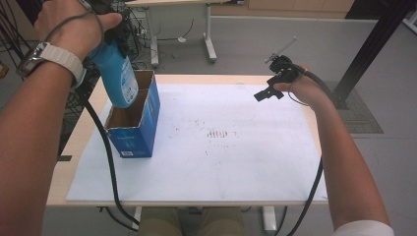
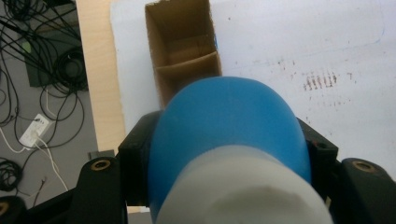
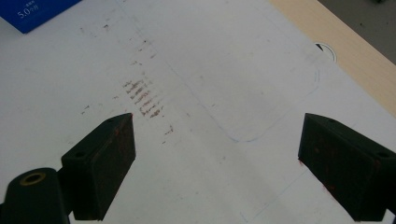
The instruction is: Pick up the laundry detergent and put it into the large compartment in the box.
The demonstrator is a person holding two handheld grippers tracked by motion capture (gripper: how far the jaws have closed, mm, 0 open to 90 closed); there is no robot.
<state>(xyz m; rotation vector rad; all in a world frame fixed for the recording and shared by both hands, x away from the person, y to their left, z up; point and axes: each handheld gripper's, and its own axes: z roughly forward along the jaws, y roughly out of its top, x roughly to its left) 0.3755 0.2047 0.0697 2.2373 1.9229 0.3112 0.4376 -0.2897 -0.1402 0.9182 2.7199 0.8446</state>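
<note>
Blue bottle (image 2: pixel 229 135) sits clamped between left gripper (image 1: pixel 110 29) fingers above the box (image 1: pixel 133 125); right gripper (image 3: pixel 217 163) fingers gape apart.

Light is even and soft across all three views, bright enough to read surfaces, with no hard shadows. In the high view the white sheet (image 1: pixel 236 147) looks slightly washed out, and a faint shadow lies right of the blue box (image 1: pixel 135 130). The near forearms there stretch large toward the picture's edges. In the left gripper view the blue bottle (image 2: pixel 229 126) sits so close that it blurs, its white near part softest, while the far tabletop stays sharp. In the right gripper view the near black jaws are slightly soft; the stained sheet is crisp.
</note>
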